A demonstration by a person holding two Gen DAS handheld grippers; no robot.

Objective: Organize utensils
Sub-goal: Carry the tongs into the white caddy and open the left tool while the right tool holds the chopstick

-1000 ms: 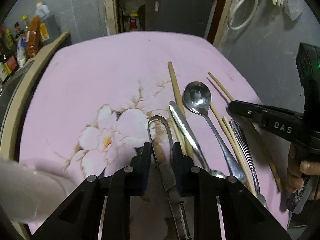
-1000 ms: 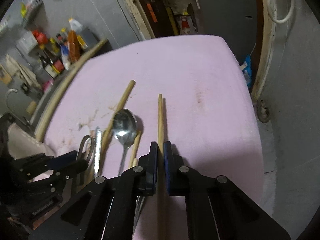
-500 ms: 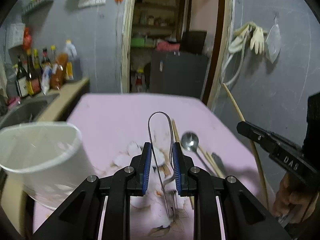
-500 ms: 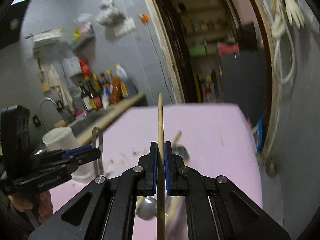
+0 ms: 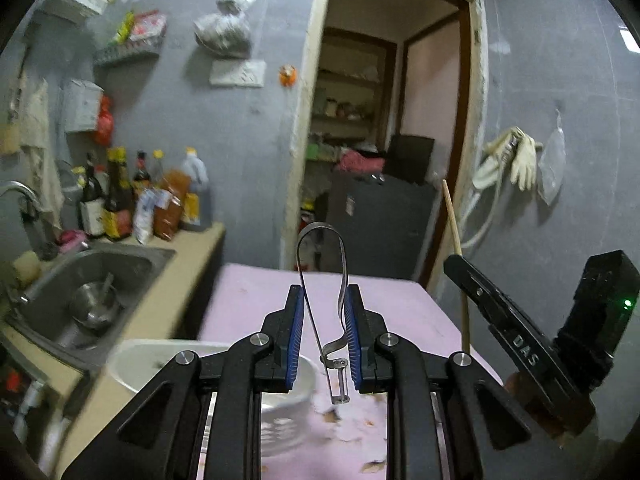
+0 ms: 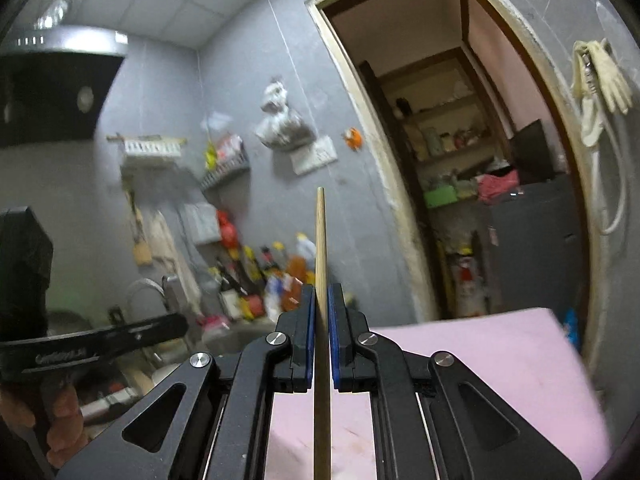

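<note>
Left claw (image 5: 322,330) grips a looped steel peeler (image 5: 323,280); right claw (image 6: 320,340) clamps a pale wooden chopstick (image 6: 321,248)

Left gripper (image 5: 322,328) clamps a looped metal peeler (image 5: 323,280) above the pink table (image 5: 256,300), white cup (image 5: 200,364) just below; right gripper (image 5: 516,344) alongside grips a wooden chopstick (image 5: 454,232) upright

Both views close behind own fingers, facing the grey wall. Left view angled slightly down over table (image 5: 256,292); right view level. Shared: doorway (image 5: 384,128), bottles (image 6: 276,276), gloves (image 6: 600,80).
</note>
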